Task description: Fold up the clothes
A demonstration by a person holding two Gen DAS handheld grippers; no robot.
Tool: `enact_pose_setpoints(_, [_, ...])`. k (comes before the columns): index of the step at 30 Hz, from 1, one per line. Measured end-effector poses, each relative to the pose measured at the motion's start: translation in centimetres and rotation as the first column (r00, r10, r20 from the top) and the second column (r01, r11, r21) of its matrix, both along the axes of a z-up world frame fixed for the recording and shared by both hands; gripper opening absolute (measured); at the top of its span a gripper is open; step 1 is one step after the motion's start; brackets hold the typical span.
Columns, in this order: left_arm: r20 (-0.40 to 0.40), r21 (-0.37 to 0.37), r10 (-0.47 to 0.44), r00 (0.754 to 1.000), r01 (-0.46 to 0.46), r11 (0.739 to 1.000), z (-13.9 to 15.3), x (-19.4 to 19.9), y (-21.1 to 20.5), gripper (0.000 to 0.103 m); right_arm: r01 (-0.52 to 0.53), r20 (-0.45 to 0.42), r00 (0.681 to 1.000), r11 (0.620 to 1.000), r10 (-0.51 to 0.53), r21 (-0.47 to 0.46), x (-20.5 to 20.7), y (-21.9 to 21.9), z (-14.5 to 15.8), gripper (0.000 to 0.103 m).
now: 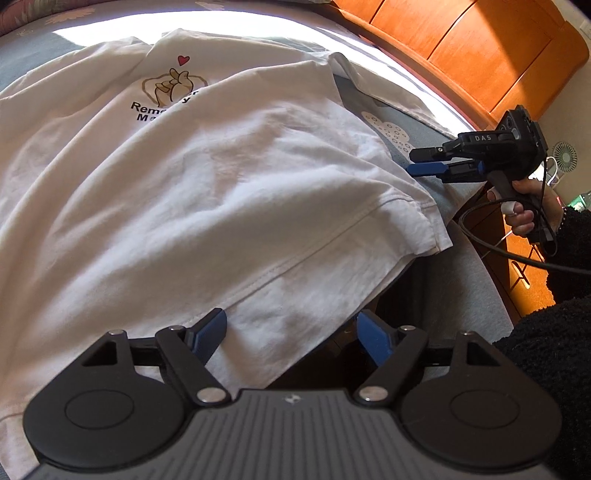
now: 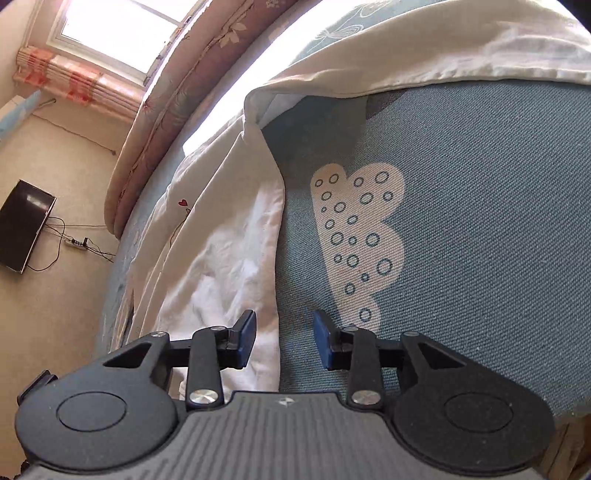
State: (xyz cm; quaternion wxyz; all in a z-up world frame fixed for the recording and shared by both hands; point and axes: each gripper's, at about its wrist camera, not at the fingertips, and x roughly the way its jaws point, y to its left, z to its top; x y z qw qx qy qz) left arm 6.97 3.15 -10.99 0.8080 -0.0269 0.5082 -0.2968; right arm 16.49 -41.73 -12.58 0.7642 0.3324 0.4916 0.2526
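Left gripper [image 1: 291, 334] fingers spread, empty, poised over near hem of white T-shirt [image 1: 184, 192]. Right gripper [image 2: 284, 341] fingers also apart, holding nothing, beside folded edge. Shirt on blue bed cover [image 2: 480, 221], one side lapped over print; headboard [image 1: 461, 44] beyond.

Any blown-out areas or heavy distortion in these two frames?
Left wrist view: a sunlit band across the bed beyond the white T-shirt is clipped to pure white; fisheye bends the wooden headboard. Right wrist view: the window is overexposed, and the bedspread stays sharp.
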Motion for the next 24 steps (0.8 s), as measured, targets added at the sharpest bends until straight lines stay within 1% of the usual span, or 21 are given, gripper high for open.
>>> enact_pose_setpoints(2, [-0.003, -0.003, -0.003, 1.0, 0.003, 1.0, 0.0, 0.2, -0.1, 0.081, 0.002, -0.021, 1.0, 0.999, -0.001, 0.037, -0.5, -0.3, -0.5, 0.041])
enact_pose_setpoints(5, [0.0, 0.004, -0.007, 1.0, 0.007, 1.0, 0.0, 0.2, -0.3, 0.081, -0.021, -0.016, 1.0, 0.998, 0.022, 0.054, -0.6, 0.6, -0.8, 0.041])
enact_pose_setpoints(9, [0.004, -0.001, -0.002, 1.0, 0.002, 1.0, 0.0, 0.1, -0.3, 0.081, -0.039, -0.018, 0.999, 0.994, 0.041, 0.103, 1.1, 1.7, -1.4, 0.044])
enact_pose_setpoints(16, [0.011, -0.027, 0.016, 1.0, -0.016, 0.999, -0.1, 0.0, 0.0, 0.082, -0.096, -0.058, 0.993, 0.987, 0.104, 0.126, -1.4, 1.9, -1.3, 0.043])
enact_pose_setpoints(17, [0.009, -0.035, 0.017, 1.0, -0.016, 0.999, -0.2, 0.1, 0.0, 0.083, -0.101, -0.064, 0.992, 0.986, 0.111, 0.134, -1.8, 1.8, -1.3, 0.043])
enact_pose_setpoints(18, [0.007, -0.039, 0.015, 1.0, -0.015, 0.999, -0.2, 0.1, 0.1, 0.085, -0.094, -0.072, 0.992, 0.982, 0.107, 0.161, -2.3, 1.7, -1.7, 0.043])
enact_pose_setpoints(20, [0.009, -0.036, 0.007, 1.0, -0.006, 0.999, -0.2, 0.1, 0.0, 0.086, -0.077, -0.071, 0.993, 0.979, 0.092, 0.19, -2.8, 1.5, -2.1, 0.04])
enact_pose_setpoints(22, [0.012, -0.025, 0.001, 1.0, -0.001, 1.0, -0.1, 0.0, -0.2, 0.086, -0.067, -0.076, 0.994, 0.981, 0.082, 0.183, -2.3, 1.7, -2.2, 0.029])
enact_pose_setpoints(24, [0.017, -0.018, 0.001, 1.0, -0.001, 1.0, -0.1, -0.1, -0.4, 0.086, -0.075, -0.073, 0.993, 0.983, 0.089, 0.17, -1.6, 2.4, -2.3, 0.026])
